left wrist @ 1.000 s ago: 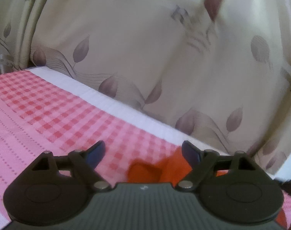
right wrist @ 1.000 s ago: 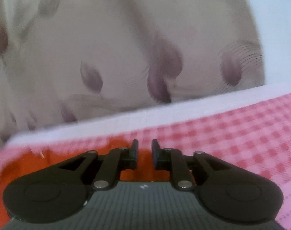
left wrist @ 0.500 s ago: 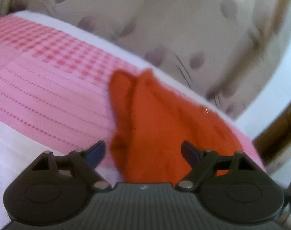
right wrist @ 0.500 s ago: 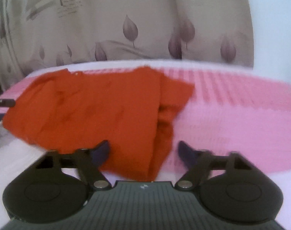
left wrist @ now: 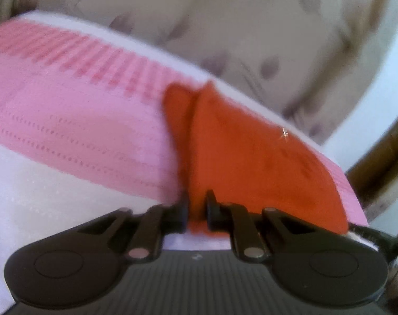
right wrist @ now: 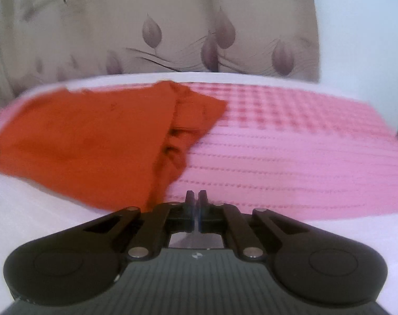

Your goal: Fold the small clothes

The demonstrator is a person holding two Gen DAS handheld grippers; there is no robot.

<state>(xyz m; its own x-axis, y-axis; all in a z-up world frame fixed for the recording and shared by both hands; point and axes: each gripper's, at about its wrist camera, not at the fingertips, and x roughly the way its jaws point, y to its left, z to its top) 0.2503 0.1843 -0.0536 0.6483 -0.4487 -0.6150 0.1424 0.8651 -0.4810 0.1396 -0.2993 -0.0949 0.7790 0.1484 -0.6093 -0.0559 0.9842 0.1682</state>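
Observation:
An orange garment (left wrist: 251,162) lies on the pink and white bedspread (left wrist: 80,131). My left gripper (left wrist: 197,212) is shut on the garment's near edge, with orange cloth between its fingers. In the right wrist view the garment (right wrist: 88,141) lies at the left, with a folded flap along its right side. My right gripper (right wrist: 196,204) is shut and empty. It sits just right of the garment's near right corner, over the pink cover (right wrist: 290,162).
A beige curtain with leaf print (right wrist: 172,31) hangs behind the bed. A white wall (right wrist: 361,26) is at the right. A brown wooden piece (left wrist: 382,162) stands past the bed's right edge in the left wrist view.
Both grippers were open half a second ago and have closed. The left one closed on the garment's near edge. The right one shifted right, off the garment, and closed on nothing.

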